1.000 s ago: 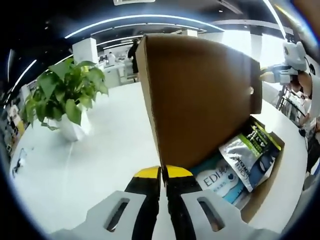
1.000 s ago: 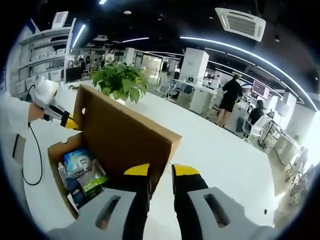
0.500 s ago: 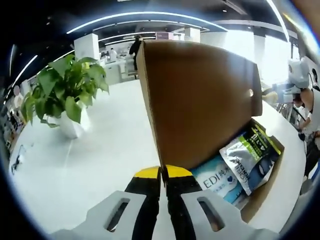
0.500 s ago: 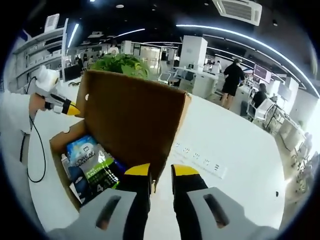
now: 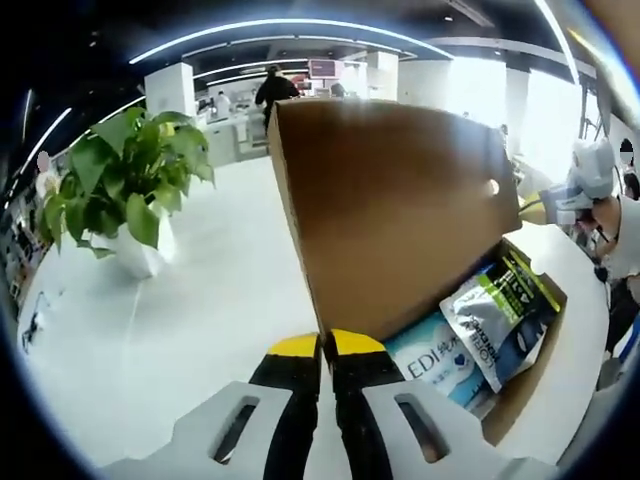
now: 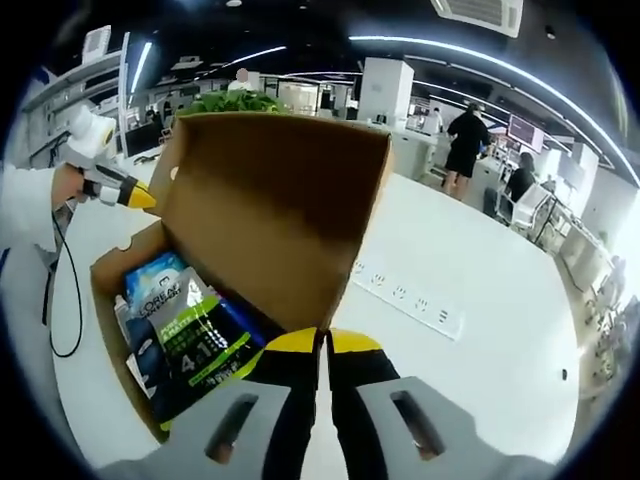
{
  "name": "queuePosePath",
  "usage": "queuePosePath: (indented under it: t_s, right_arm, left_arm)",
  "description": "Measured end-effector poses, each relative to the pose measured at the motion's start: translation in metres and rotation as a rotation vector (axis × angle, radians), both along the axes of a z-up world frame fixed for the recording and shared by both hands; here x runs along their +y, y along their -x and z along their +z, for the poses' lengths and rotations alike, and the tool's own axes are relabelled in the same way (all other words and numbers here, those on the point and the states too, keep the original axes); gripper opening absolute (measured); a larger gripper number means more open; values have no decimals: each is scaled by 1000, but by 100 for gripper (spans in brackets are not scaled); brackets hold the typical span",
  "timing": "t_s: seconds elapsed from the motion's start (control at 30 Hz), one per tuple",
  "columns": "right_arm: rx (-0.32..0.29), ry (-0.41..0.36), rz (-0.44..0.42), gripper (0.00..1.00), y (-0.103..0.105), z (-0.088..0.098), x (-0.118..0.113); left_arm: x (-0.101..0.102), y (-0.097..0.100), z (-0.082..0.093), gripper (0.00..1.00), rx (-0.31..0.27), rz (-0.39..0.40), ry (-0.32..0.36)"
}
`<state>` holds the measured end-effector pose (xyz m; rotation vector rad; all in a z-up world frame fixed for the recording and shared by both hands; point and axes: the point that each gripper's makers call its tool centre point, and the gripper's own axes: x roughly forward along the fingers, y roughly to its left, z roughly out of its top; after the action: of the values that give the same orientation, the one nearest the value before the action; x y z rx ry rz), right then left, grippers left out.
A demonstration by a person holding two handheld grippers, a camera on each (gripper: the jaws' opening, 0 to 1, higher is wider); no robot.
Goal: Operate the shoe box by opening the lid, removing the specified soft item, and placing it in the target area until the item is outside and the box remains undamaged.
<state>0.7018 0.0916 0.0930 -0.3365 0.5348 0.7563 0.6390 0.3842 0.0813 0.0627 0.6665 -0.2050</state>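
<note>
Lighting: bright, even, from long ceiling light strips bowed by fisheye distortion. Glare: white table washed pale beside the raised shoe box lid; window behind lid blown out. Focus: sharp centrally, softening toward edges.

I'm looking across a big white table in an open-plan office, dark ceiling with long curved light strips and an air vent. Potted green plant sits on the table, white power strip too. White columns, desks and 2 standing people behind.
</note>
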Motion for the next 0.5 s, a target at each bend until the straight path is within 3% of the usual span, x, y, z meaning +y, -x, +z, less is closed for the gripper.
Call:
queuePosePath:
  t_s: [0.5]
  right_arm:
    - [12, 6, -6, 2, -16, -3, 5]
  left_arm:
    - [1, -9, 2, 2, 12, -16, -12]
